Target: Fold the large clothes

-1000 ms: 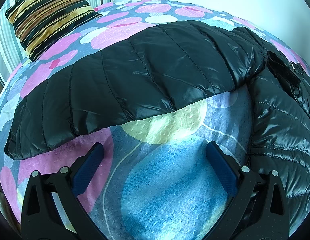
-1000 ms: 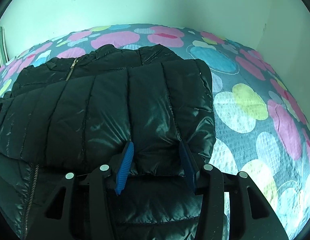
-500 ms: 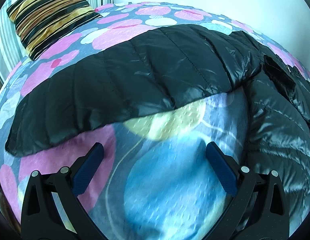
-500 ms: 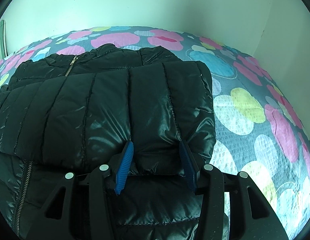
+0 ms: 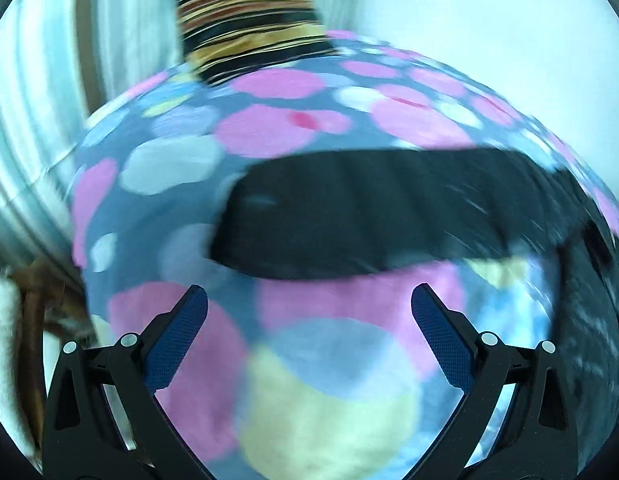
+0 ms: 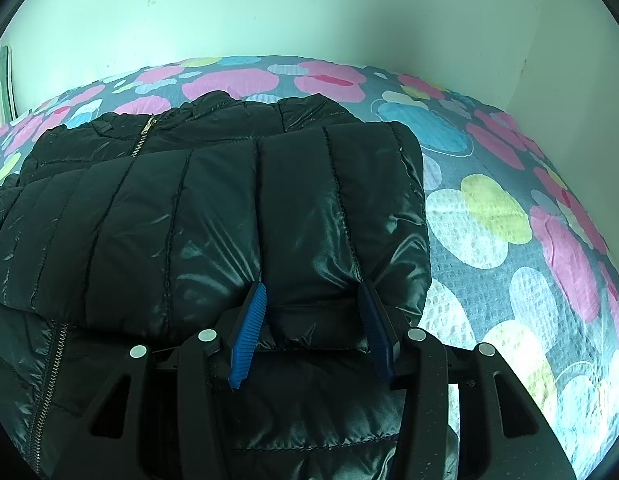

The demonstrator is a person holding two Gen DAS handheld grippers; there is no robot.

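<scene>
Covering nearly everything in both views, a bed (image 6: pixel 509 240) under a grey spread dotted with pink, blue, yellow and white patches; pale wall (image 6: pixel 269 8) behind it.

Black quilted puffer jacket (image 6: pixel 189 220) lies on the bed, filling the left and centre of the right wrist frame. One sleeve (image 6: pixel 301 208) is folded across the chest, shiny and creased, its cuff end at lower centre. Collar sits at upper centre of that frame, with a gold zipper (image 6: pixel 143 136) running down from it and showing again at lower left.

Left wrist view is motion-blurred. The other sleeve (image 5: pixel 369 216) stretches as a dark band across mid-frame, flat on the spread; the jacket body shows at the right edge.

Striped yellow-and-black pillow (image 5: pixel 249 12) at top centre of the left view, at the head of the bed.

Right gripper (image 6: pixel 313 332): blue-padded fingers pinched on the cuff end of the folded sleeve, fabric bunched between them.

Left gripper (image 5: pixel 309 328): fingers spread wide, nothing between them, above bare spread, short of the outstretched sleeve.
</scene>
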